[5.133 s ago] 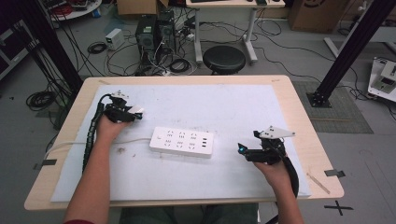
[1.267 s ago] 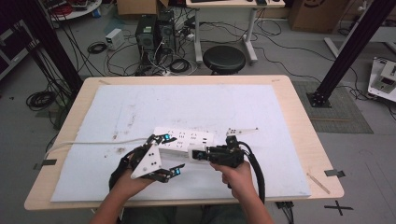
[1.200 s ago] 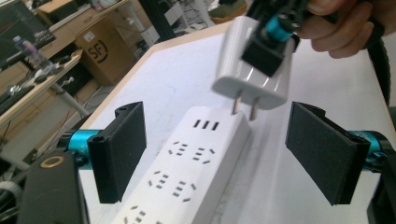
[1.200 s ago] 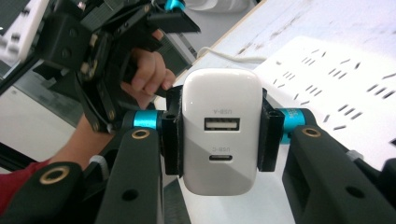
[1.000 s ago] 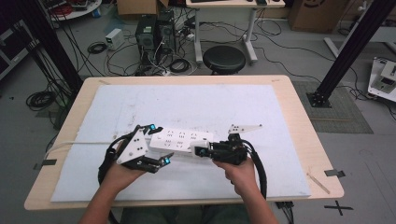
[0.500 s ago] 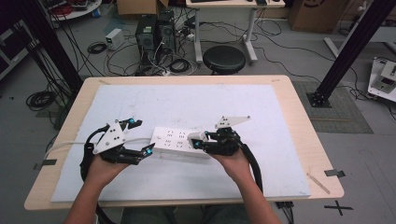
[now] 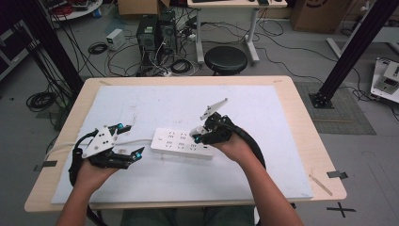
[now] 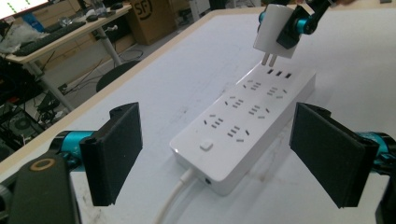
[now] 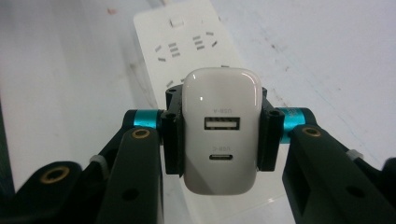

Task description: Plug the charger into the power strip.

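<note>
I have the white USB charger (image 9: 221, 133) clamped between the jaws of my right hand-held gripper (image 7: 200, 136), its two prongs hanging just above the end of the white power strip (image 7: 182, 143) farthest from the cord. The strip lies flat near the middle of the desk (image 7: 301, 141), a little toward the near edge. My left hand-held gripper (image 7: 126, 142) sits beside the strip's cord end with its jaws spread wide, holding nothing and not touching the strip.

My worry is that the strip is free to move. If I press the prongs down slightly off the slots, I judge it will skate or tip, since nothing pins it. The charger also looks tilted in the left gripper view (image 8: 277, 33), so the prongs could catch the slot rim and the body could twist in my grip.

From the right gripper view the charger's body covers the prongs and the slots I am aiming at, so I cannot check alignment there. The white cord (image 8: 173, 200) runs out of frame in the left gripper view. In the high view the prongs are too small to make out.
</note>
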The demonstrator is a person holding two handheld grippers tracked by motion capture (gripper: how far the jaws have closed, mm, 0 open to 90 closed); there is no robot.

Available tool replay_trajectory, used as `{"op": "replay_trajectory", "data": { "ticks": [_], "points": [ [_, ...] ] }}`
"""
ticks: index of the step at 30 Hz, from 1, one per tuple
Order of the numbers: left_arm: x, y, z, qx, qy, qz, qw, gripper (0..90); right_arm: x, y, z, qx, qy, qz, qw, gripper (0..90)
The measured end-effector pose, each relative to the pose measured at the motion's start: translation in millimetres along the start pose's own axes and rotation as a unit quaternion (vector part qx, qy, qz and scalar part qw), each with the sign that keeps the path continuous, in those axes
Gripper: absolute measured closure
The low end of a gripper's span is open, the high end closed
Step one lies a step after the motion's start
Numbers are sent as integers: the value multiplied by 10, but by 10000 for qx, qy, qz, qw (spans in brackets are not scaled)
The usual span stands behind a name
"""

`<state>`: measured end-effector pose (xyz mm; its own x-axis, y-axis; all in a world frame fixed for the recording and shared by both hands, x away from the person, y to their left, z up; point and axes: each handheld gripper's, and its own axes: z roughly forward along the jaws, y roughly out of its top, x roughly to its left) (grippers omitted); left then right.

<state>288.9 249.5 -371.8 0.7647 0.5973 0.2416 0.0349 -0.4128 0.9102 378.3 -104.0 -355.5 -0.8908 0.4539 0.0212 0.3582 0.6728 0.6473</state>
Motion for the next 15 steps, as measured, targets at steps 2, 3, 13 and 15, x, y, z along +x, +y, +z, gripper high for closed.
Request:
{"op": "replay_trajectory", "data": {
  "ticks": [2,3,13,15],
  "points": [
    [7,-37,-24,99,21,45,9999,172,-63,95,45,358,78,-198,9991,633],
    [9,-51,-36,139,12,36,9999,172,-63,95,45,358,78,-198,9991,633],
    [51,-107,-70,312,102,79,9994,172,-177,271,212,1247,218,-567,9903,632],
    [53,-120,-71,345,104,89,9993,172,-206,291,227,1365,216,-659,9882,632]
  ]
}}
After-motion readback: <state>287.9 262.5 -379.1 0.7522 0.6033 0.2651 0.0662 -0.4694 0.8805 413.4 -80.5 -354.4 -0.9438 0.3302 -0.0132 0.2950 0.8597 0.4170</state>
